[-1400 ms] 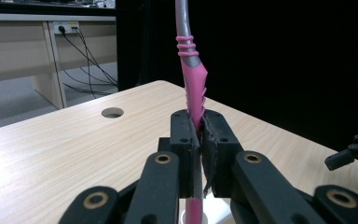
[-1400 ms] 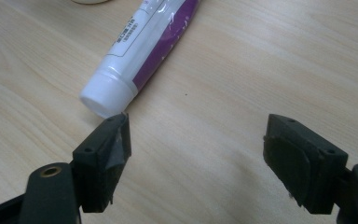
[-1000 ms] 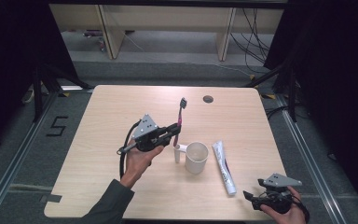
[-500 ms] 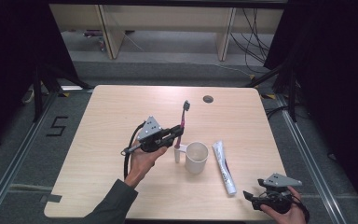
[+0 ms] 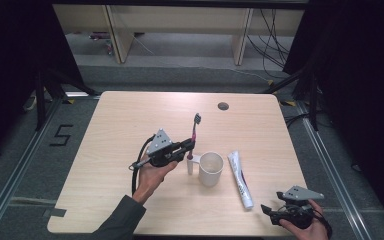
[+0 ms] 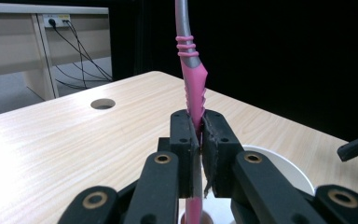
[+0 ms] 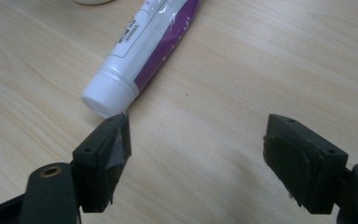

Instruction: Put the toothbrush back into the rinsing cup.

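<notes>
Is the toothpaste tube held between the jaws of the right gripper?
No, the toothpaste tube lies flat on the table, beyond the right gripper, whose jaws stand wide apart with nothing between them.

Wide bare desk (image 5: 130, 120) across the far half and down the left side, open for any pass. Mid-desk crowded: left tool (image 5: 189, 147) clamped on an upright toothbrush (image 5: 195, 131), handle rising tall, blocking the lane just left of the white cup (image 5: 211, 168). Cup close beside that tool, little gap between. Toothpaste tube (image 5: 241, 179) lying flat right of the cup, a narrow strip of wood between the two. Right tool (image 5: 269, 212) low at the near right corner, jaws spread wide, tube cap (image 7: 103, 98) just ahead of one jaw, bare wood between and beyond. Small round hole (image 5: 223, 106) near the far edge, flush, no hindrance.
</notes>
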A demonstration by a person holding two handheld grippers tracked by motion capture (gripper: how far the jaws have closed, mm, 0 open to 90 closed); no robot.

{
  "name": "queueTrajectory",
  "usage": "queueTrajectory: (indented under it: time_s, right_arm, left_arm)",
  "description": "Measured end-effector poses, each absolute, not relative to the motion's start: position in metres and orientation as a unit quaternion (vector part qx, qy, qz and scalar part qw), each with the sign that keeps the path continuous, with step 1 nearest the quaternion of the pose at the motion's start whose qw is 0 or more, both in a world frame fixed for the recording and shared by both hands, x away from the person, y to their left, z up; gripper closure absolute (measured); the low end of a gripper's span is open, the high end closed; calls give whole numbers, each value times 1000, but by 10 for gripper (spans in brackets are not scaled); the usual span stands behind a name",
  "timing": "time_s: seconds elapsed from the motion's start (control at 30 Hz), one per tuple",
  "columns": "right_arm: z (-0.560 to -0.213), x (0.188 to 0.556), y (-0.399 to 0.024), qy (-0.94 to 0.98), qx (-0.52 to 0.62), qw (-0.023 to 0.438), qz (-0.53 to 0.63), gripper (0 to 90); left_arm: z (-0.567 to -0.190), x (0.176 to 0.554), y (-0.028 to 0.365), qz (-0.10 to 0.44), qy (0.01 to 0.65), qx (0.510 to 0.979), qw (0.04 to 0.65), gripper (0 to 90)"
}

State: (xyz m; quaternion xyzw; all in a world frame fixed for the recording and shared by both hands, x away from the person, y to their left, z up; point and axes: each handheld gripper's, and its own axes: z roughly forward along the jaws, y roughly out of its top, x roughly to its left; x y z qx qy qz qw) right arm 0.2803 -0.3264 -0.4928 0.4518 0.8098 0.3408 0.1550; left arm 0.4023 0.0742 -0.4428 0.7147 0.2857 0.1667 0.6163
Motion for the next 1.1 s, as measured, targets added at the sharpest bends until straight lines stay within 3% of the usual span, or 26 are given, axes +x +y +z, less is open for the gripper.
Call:
queueTrajectory:
  time_s: [1.1]
  right_arm:
    - [-493,282,-327,817,435,167,341,240]
  left_arm:
    - [-467,396,78,150,293,747,578,801]
